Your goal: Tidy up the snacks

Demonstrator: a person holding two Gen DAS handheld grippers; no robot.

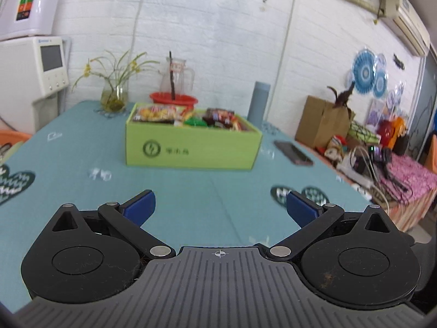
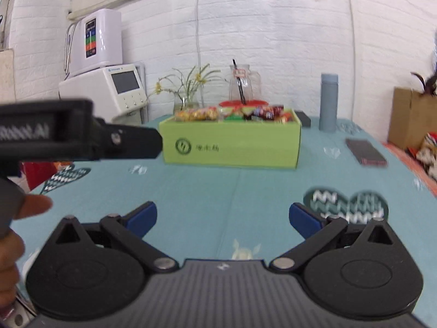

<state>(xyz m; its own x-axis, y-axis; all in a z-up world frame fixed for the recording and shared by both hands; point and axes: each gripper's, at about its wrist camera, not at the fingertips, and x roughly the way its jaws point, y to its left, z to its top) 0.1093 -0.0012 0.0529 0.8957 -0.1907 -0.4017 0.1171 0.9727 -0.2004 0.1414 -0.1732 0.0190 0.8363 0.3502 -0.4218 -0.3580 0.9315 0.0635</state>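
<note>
**Q:** Teal tablecloth [image 1: 213, 196] underfoot of both tools — near end first?

**R:** Left gripper [image 1: 221, 207] low over bare cloth, blue pads spread wide, nothing between. Right gripper [image 2: 222, 217] likewise: pads well apart, holding nothing, over cloth beside a dark zigzag heart print [image 2: 345, 205]. Body of the left tool visible at the left of the right wrist view, with part of a hand [image 2: 16, 218] at that edge.

**Q:** And the snacks?

**R:** Farther on, mid-table: green box [image 1: 191, 147], open-topped, packed with bright snack packets [image 1: 188, 117] up to the rim. No loose packet visible on the cloth.

**Q:** Step in hand?

**R:** Not settled. Fits snacks already gathered into the box, tools drawn back; fits equally a full box waiting to be sorted or unpacked. So no next move safe to name.

**Q:** Room and edges?

**R:** Wide open cloth between tools and box. Dark phone [image 1: 293, 151] lying flat right of the box. Behind: grey-blue flask [image 1: 258, 101] upright, glass jug [image 1: 177, 78], red bowl [image 1: 173, 99], vase of flowers [image 1: 114, 95] — tippable. Table's right edge close to the phone, clutter below it.
</note>
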